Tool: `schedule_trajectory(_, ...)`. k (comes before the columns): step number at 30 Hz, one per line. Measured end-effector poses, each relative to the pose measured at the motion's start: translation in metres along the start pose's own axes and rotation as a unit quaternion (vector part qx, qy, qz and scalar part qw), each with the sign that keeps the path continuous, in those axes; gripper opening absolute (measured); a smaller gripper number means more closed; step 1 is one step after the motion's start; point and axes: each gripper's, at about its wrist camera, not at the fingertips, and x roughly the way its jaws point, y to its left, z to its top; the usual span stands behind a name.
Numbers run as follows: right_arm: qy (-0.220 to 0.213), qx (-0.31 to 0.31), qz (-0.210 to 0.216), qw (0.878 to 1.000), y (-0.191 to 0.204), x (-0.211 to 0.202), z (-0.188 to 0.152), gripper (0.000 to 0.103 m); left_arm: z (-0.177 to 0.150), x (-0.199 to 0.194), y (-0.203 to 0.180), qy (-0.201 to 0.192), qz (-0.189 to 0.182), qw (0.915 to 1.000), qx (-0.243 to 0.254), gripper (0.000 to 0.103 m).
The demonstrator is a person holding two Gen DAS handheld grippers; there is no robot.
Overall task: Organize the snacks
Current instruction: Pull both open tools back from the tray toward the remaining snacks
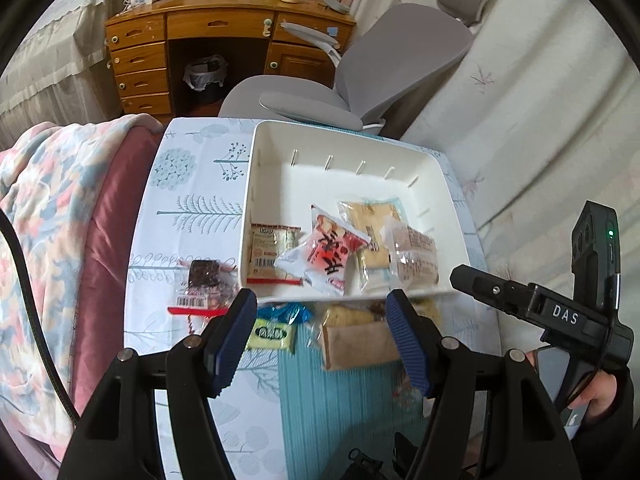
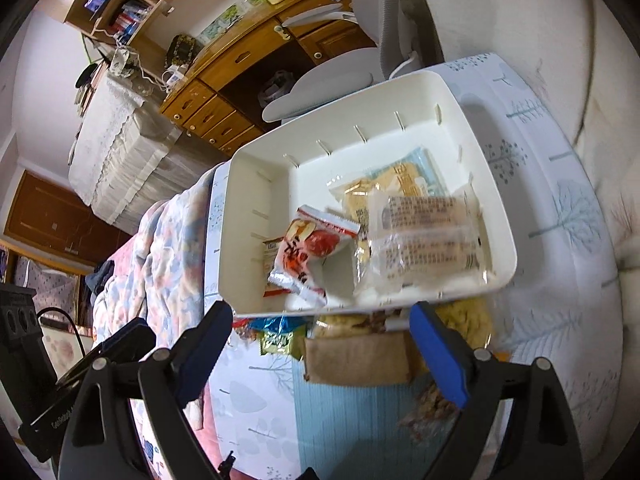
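Two views along hand-held tools, both angled down at a counter [image 1: 192, 200] covered in a white cloth printed with pale trees. White bin [image 1: 256, 208] on the counter, open-topped, holding four snacks bunched toward the near wall: red-trimmed packet [image 1: 272, 252] at the left, red-and-white packet [image 1: 328, 252] tilted beside it, flat tan packet [image 1: 372, 220] behind, clear packet [image 1: 414, 256] at the right, lying over the tan one. Far half of the bin bare. Outside the bin, just before its near wall: small yellow-green packet [image 1: 272, 334], blue wrapper [image 1: 280, 312] above it, brown packet [image 1: 360, 344], and a pale yellow snack [image 1: 348, 314] partly hidden by the bin wall. Off to the left of the bin, a dark snack in clear wrap with a barcode [image 1: 204, 284], apart from the rest. Left tool [image 1: 320, 344] with blue-padded jaws spread fairly wide, nothing between the pads, poised above the loose snacks in front of the bin. Right tool [image 2: 320, 356] spread wider, also empty, above the brown packet [image 2: 356, 360] and near the bin [image 2: 500, 264]. From the left view, part of the right tool's black body and a hand [image 1: 600, 396] gripping it at the right edge. Beyond the counter: grey chair [image 1: 380, 64], wooden desk [image 1: 220, 28] with drawers, floral blanket [image 1: 48, 220] at the left. Near edge of both views blurred.
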Motion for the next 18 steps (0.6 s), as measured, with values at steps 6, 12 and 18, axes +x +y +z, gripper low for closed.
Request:
schedule_trajectory(6,-0.013,0.031,-0.004,0.999,0.01,-0.008,-0.03,0.091,-0.018,-0.018,0.012,0.009,-0.011,0.9996,0.024,0.066)
schedule_trajectory(12,-0.027,0.06,-0.003,0.998,0.021,-0.014,-0.059,0.091,-0.035,-0.035,0.028,0.017,-0.018,0.9986,0.047,0.066)
schedule_trajectory(18,-0.037,0.086,-0.007,0.996,0.029,-0.015,-0.084,0.091,-0.049,-0.047,0.046,0.025,-0.02,0.997,0.071,0.066)
